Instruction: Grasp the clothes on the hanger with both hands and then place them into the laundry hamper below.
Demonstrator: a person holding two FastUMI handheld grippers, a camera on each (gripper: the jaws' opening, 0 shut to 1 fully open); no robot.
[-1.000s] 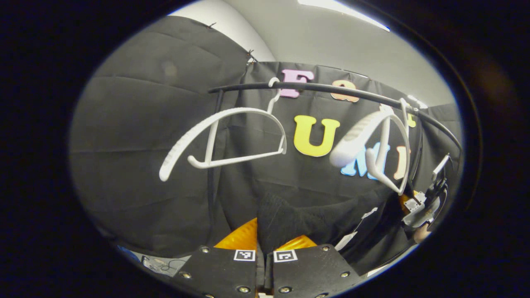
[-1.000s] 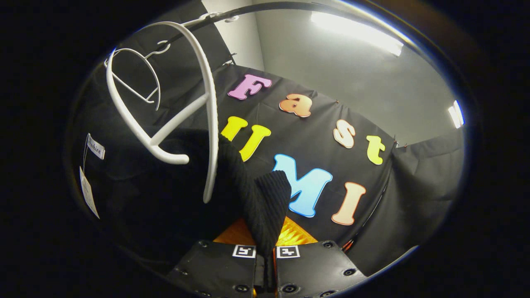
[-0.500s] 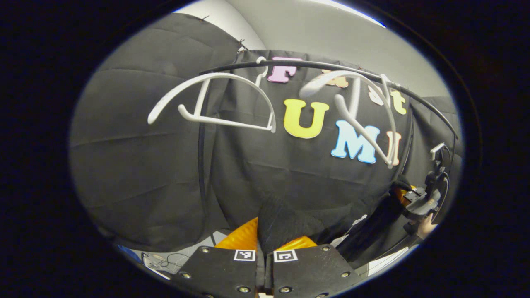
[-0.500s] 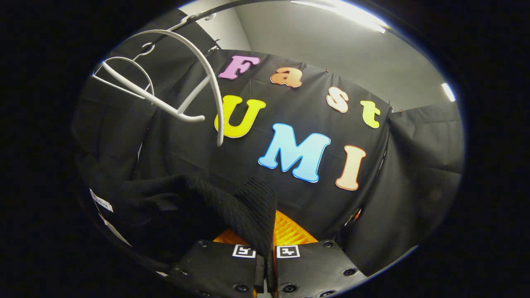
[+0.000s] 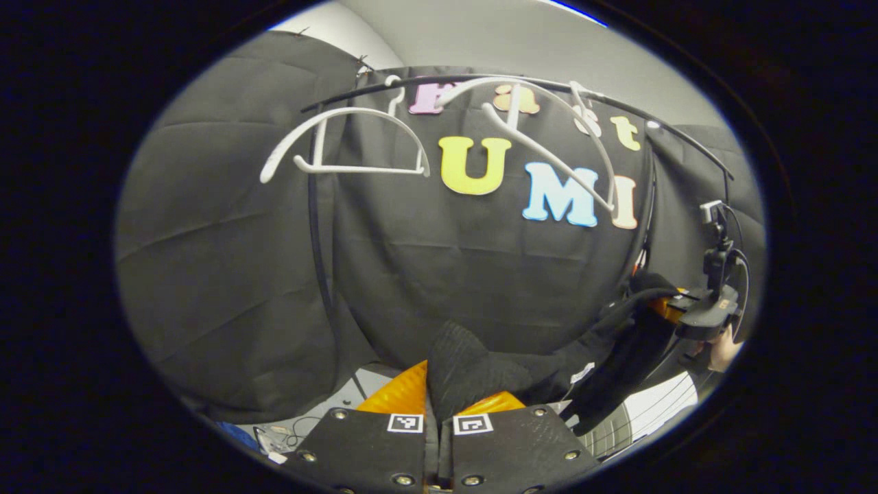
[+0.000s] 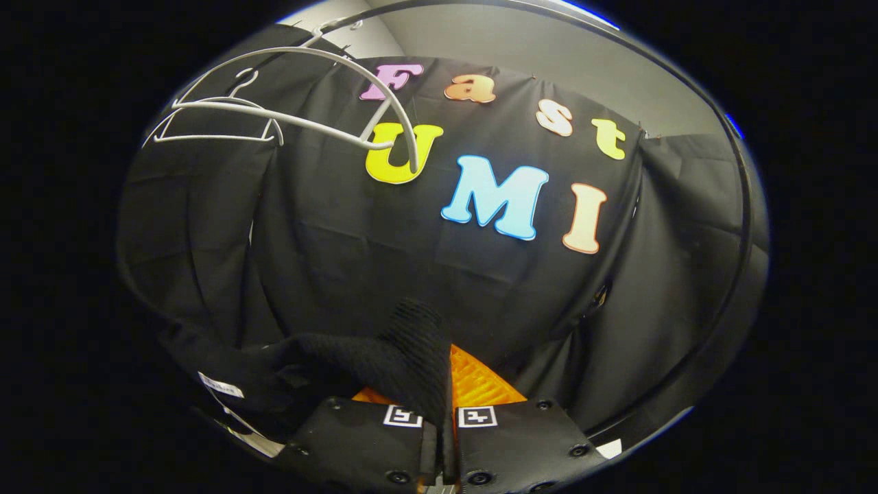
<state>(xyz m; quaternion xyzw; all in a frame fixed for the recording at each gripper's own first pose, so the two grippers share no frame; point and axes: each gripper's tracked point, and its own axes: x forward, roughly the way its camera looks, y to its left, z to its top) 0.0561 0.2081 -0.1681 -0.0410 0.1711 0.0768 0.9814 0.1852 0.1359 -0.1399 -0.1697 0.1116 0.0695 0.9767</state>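
Left gripper view: the left gripper (image 5: 439, 412) is closed, both fingers pinching a fold of the black ribbed knit garment (image 5: 480, 374). The fabric bunches above the fingertips and stretches rightward as a sagging band to the right gripper (image 5: 675, 309), held farther off by a hand (image 5: 720, 350). A white tag (image 5: 583, 374) hangs from the band. Two bare white plastic hangers (image 5: 343, 140) hang on the black curved rail (image 5: 617, 106) well above the garment.

Right gripper view: the right gripper (image 6: 440, 418) is closed on a ribbed edge of the garment, which rises between the fingers and drapes leftward, low in view. A white label (image 6: 221, 385) shows on it. The hangers hang at upper left.
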